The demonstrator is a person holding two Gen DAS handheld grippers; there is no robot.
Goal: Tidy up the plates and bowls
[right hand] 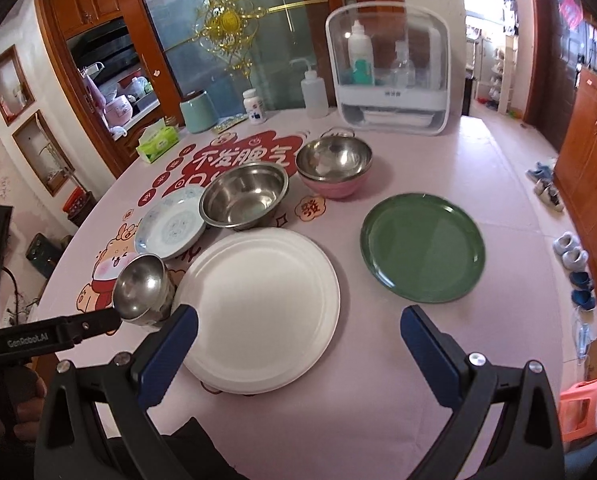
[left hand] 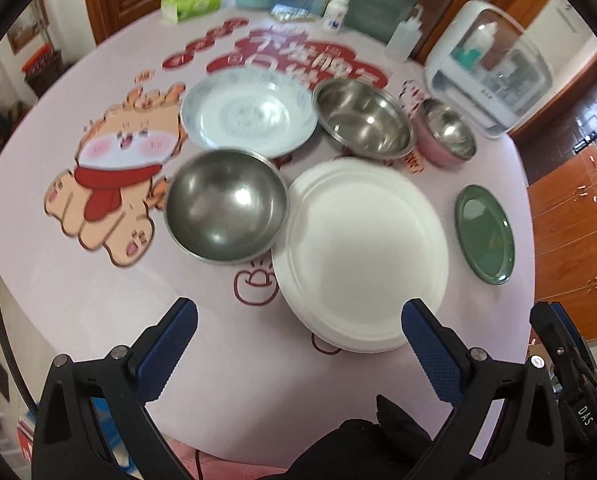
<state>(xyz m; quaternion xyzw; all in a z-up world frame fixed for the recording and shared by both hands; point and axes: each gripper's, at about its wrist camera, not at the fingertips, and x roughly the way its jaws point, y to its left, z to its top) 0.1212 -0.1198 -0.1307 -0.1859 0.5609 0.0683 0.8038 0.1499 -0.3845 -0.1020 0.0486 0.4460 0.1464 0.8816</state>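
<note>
On the round bench (right hand: pixel 398 380), covered in a smooth pink printed cloth, lie a large matte white plate (right hand: pixel 258 320), a glossy green plate (right hand: pixel 422 248) well apart to its right, and a patterned porcelain dish (right hand: pixel 170 226). Three steel bowls stand by: a round one (left hand: pixel 226 206) touching the white plate, a deeper one (right hand: pixel 244 194), and a pink-walled one (right hand: pixel 334 168). Left tool (left hand: pixel 298 340) and right tool (right hand: pixel 298 340) hover with ribbed blue fingers spread, gripping nothing.
</note>
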